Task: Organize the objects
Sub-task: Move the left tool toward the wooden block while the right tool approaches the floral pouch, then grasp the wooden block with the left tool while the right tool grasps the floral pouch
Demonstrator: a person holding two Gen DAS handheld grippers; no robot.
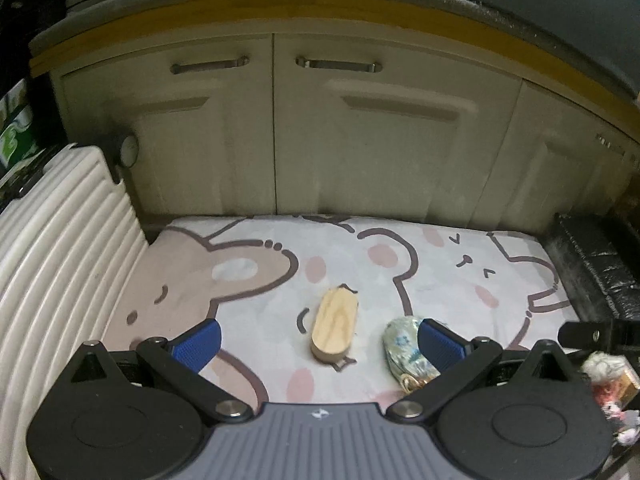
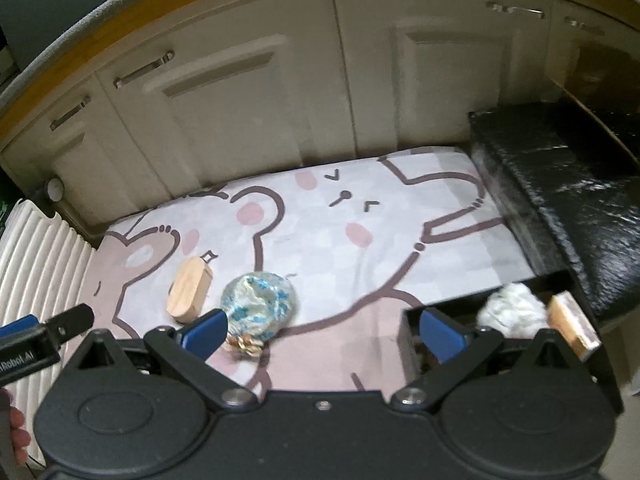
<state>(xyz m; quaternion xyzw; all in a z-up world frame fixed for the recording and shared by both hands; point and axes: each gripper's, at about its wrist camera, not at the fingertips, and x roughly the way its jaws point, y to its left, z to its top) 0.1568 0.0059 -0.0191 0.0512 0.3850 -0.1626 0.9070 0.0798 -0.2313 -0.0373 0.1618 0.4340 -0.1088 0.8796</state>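
Nearest the lens in each view we see a black claw body with two blue-padded fingers. We hold the left claw (image 1: 318, 338) spread wide and empty above a mat (image 1: 432, 264) printed with cartoon bears. The wooden block (image 1: 334, 326), an oval piece lying flat, sits on the mat between the left claw's fingers and touches neither. The floral pouch (image 1: 404, 348), pale with blue and green print and a gold-coloured clasp, lies just right of the block, partly behind the right-hand blue pad (image 1: 438, 342).

We hold the right claw (image 2: 322, 330) equally wide and empty. In its view the wooden block (image 2: 188, 290) lies left of the floral pouch (image 2: 258, 304), close to it; whether they touch cannot be told. The pouch lies next to the left-hand blue pad (image 2: 204, 330). At the right edge of the mat (image 2: 360, 216) stands an open black box (image 2: 408, 320) holding a white fluffy item (image 2: 512, 308) and a tan flat piece (image 2: 572, 324).

A ribbed white suitcase (image 1: 60, 248) borders the mat on the left. Cream cabinet doors (image 1: 352, 132) stand behind.
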